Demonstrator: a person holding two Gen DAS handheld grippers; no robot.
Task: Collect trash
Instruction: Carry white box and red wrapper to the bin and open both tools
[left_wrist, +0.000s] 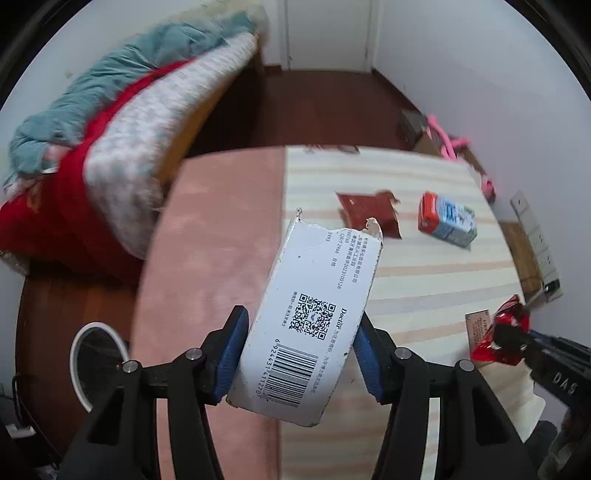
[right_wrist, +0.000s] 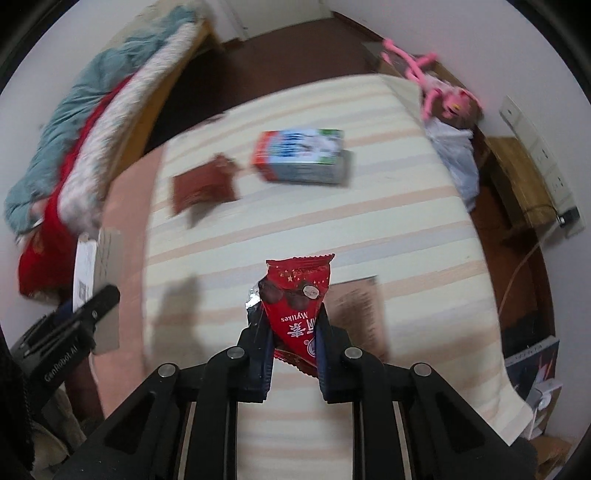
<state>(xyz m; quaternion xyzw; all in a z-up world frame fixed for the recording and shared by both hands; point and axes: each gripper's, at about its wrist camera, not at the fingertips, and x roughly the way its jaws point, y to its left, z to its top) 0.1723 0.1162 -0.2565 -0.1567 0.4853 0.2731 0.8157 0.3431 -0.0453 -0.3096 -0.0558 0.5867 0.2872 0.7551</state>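
Left tool (left_wrist: 301, 354): blue pads clamped on both long sides of a white box (left_wrist: 314, 314), torn at its far end, barcode and QR code facing up. The box is lifted clear of the bed (left_wrist: 424, 277), hanging over the seam between the pink cover (left_wrist: 214, 258) and the striped sheet.

Right tool (right_wrist: 293, 345): clenched on a red snack wrapper (right_wrist: 297, 295), which stands up between the pads with its crimped edge farthest from the tool. It is held above the striped sheet, not touching it.

Trash on the striped sheet:
- dark red torn packet (right_wrist: 203, 186), lying flat
- small carton (right_wrist: 301, 155), red, blue and white, lying on its side just beside the packet, apart from it
- flat brownish card (right_wrist: 356, 302) close behind the held wrapper; blurred, print unreadable

Surroundings: heap of bedding (left_wrist: 92, 147) (teal, red, grey-white) on a second bed across the dark floor. Pink plush toy (right_wrist: 432, 85) and a pale plastic bag (right_wrist: 456, 155) at the far corner of the bed. White bin rim (left_wrist: 79, 354) on the floor beside the left tool; contents not visible.
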